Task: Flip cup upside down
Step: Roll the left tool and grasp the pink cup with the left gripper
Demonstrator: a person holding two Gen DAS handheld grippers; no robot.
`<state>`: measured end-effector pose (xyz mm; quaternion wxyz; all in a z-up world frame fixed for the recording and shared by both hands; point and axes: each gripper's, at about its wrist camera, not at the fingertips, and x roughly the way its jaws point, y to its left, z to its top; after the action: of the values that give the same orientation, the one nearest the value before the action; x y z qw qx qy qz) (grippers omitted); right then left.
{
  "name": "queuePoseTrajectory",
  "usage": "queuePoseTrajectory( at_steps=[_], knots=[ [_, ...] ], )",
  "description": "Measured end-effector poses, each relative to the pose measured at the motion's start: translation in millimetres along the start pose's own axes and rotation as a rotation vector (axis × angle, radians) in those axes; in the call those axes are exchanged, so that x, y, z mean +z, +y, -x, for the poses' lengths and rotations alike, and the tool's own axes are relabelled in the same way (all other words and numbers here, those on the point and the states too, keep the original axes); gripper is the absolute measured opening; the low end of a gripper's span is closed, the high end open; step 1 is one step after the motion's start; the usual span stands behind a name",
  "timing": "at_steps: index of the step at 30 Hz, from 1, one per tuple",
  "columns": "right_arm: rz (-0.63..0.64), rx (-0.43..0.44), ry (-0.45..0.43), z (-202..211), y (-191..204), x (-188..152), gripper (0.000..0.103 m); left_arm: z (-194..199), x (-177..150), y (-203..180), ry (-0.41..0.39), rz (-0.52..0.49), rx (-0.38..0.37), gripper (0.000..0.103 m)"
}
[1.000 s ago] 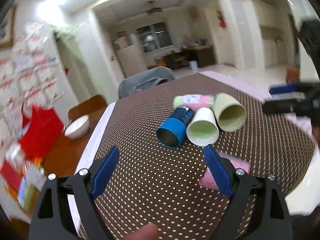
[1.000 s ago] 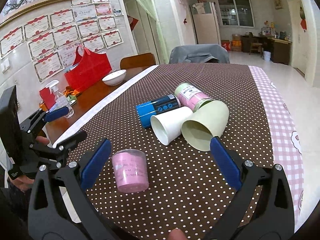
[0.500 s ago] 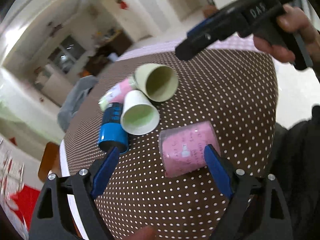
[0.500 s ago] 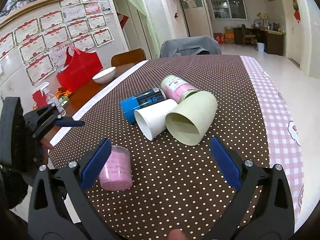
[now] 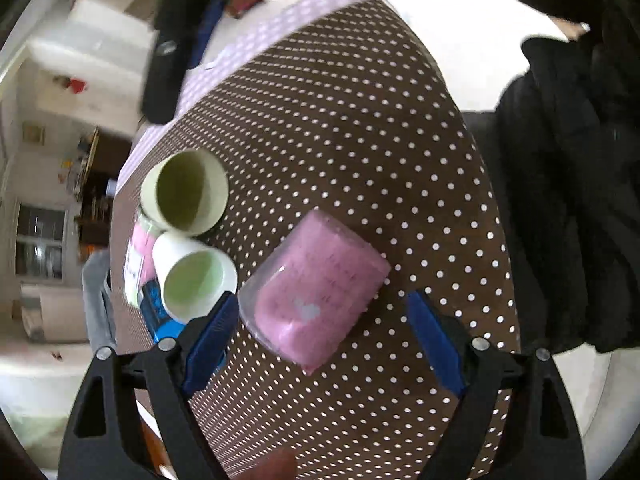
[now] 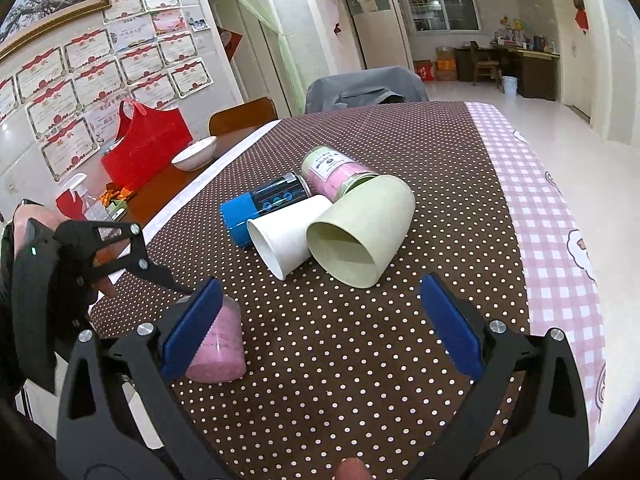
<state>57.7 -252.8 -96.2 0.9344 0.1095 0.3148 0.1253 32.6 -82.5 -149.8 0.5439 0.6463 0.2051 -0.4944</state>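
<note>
Between the spread fingers of the left gripper [image 5: 324, 342] sits the pink cup [image 5: 316, 290], ungripped; right gripper [image 6: 320, 326] gapes empty beside it.

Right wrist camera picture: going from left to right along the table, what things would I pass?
Left gripper → red bag → white bowl → pink cup → blue can → white paper cup → pale green cup. The pink-labelled jar behind the cups overlaps them, so I leave it out.
</note>
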Motion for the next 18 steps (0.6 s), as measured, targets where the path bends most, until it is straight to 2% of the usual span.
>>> queuePoseTrajectory(
  at_steps=[5,10,14,18],
  knots=[
    [-0.011,0.000,-0.004,3,-6,0,0.097,-2,11,-1,-0.006,-0.065,-0.030,0.085],
    [-0.022,-0.004,-0.005,4,-12,-3,0.097,-12,13,4,0.022,-0.138,-0.073,0.085],
    [-0.026,-0.003,-0.008,5,-13,-1,0.097,-18,17,10,0.021,-0.187,-0.149,0.085],
    [-0.026,-0.005,-0.016,10,-14,-1,0.097,-32,23,15,0.062,-0.240,-0.210,0.085]
  ],
)
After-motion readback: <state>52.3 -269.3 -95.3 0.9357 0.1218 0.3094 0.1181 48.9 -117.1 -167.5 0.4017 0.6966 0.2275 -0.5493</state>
